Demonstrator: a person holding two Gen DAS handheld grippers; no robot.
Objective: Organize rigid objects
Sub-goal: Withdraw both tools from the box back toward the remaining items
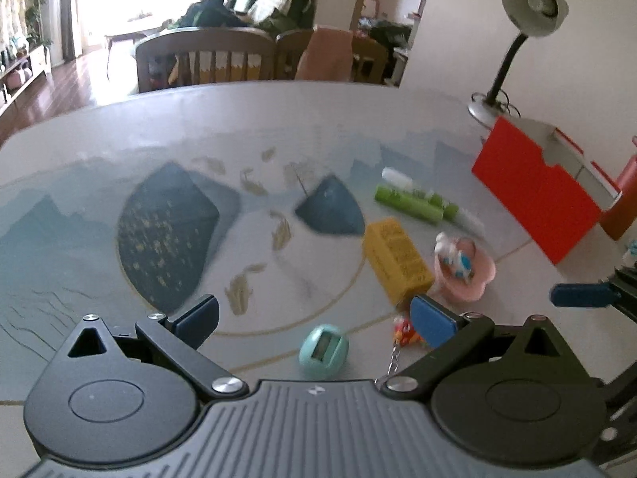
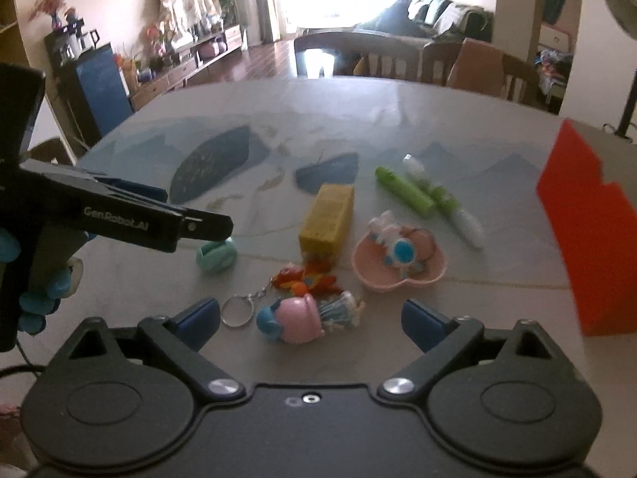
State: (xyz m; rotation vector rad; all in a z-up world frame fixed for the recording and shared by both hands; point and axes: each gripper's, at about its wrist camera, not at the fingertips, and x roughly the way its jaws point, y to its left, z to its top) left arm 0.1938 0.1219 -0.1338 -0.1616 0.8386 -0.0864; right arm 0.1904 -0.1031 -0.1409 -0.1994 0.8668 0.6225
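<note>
My left gripper (image 1: 314,318) stands open just above the table, and a teal egg-shaped gadget (image 1: 323,352) lies on the table between its fingers, untouched. My right gripper (image 2: 312,318) is open too. A pink-and-blue doll figure (image 2: 302,314) lies between its pads without contact, and a key ring (image 2: 237,312) with an orange-red charm (image 2: 306,279) lies beside it. Further out are a yellow box (image 2: 328,219), a pink dish (image 2: 370,275) holding a small astronaut toy (image 2: 400,247), a green marker (image 2: 404,191) and a white-green pen (image 2: 446,203).
A red open box (image 1: 537,191) stands at the right of the table, with a desk lamp (image 1: 533,0) behind it. Wooden chairs (image 1: 207,55) line the far edge. A gloved hand (image 2: 36,298) holds the left gripper at the left of the right wrist view.
</note>
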